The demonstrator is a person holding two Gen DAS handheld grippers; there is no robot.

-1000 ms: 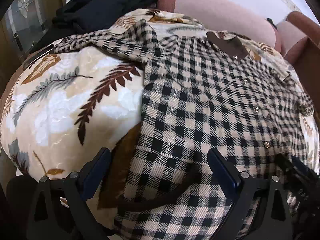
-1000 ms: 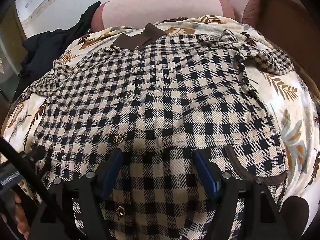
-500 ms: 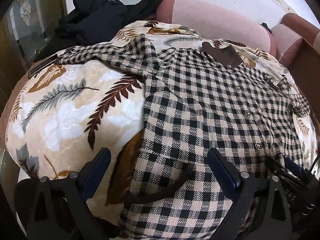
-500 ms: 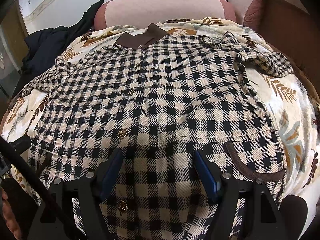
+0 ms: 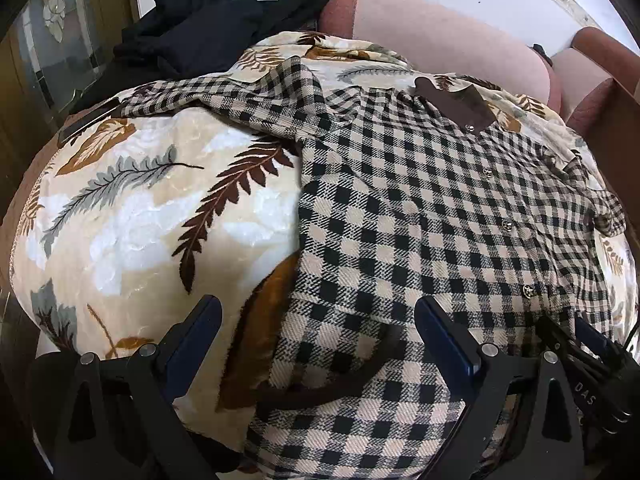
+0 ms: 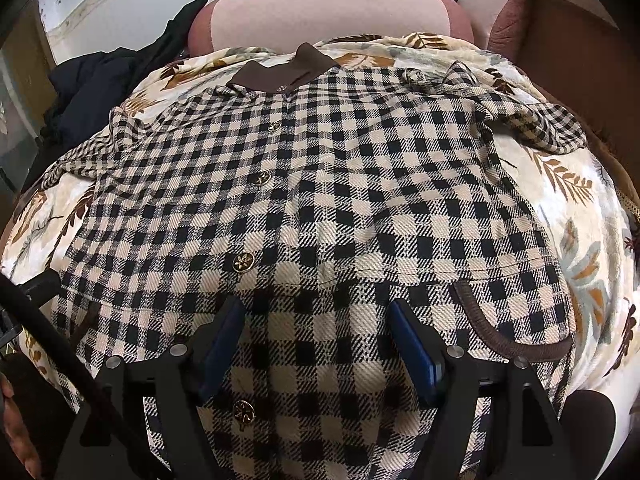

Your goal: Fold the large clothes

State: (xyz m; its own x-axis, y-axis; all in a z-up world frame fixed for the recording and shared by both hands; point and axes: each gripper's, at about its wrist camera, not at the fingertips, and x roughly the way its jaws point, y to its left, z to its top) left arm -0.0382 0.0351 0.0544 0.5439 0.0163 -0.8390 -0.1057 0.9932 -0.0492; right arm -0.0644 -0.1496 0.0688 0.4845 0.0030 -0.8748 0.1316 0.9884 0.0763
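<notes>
Checked shirt [image 6: 360,184] spread flat on leaf-print blanket [image 5: 132,216], left tool [image 5: 316,332] open above its hem edge, right tool [image 6: 316,332] open over its lower front, collar [image 6: 288,72] farthest ahead.

The jacket [image 6: 340,184] is checked in black and cream, with a plain brown collar [image 6: 286,72], brown pocket trim [image 6: 504,340] and gold star-patterned buttons [image 6: 243,261]. Beneath it the blanket [image 5: 152,216] is cream and white, printed with brown, rust and grey fern leaves. Far left lies black clothing [image 5: 208,28]. The far cushion [image 6: 320,12] is dusty pink. The gripper pads [image 6: 416,352] are dark blue.
</notes>
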